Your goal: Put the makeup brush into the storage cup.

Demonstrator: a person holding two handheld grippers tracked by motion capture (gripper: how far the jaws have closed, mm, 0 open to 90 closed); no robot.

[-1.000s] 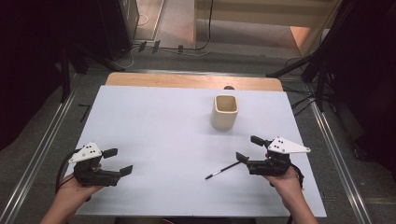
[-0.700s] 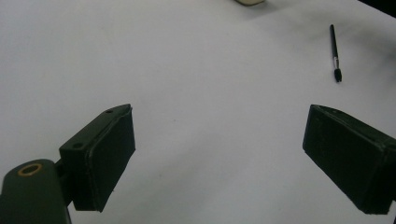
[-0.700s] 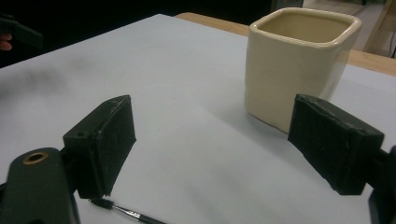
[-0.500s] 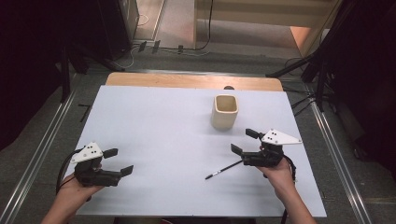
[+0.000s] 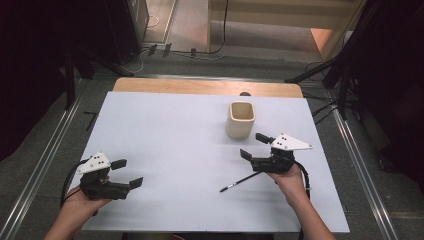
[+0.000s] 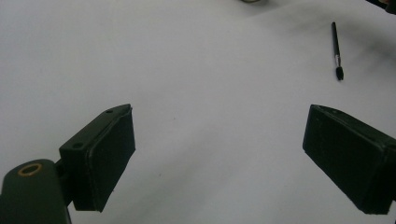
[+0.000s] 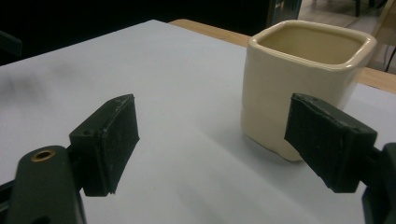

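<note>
Right gripper view looks along the spread fingers of the right gripper at a cream cup standing upright on the table. The cup lies just ahead of the fingers and off to the side of the gap: one finger overlaps its lower wall in this view, the other is well apart from it, and nothing is between the pads. Whether that finger touches the cup cannot be told.

In the high view the right gripper sits just beside the cup, and a thin black brush lies flat on the table near that hand, not held. The left gripper rests well apart near the table's near-left corner, its fingers also spread wide over bare surface.

The cup is glazed ceramic, smooth, squarish with rounded corners and a thick rim. The finger pads are flat, matte black blocks. The table top is a pale, smooth sheet with a wooden strip along its far edge.
</note>
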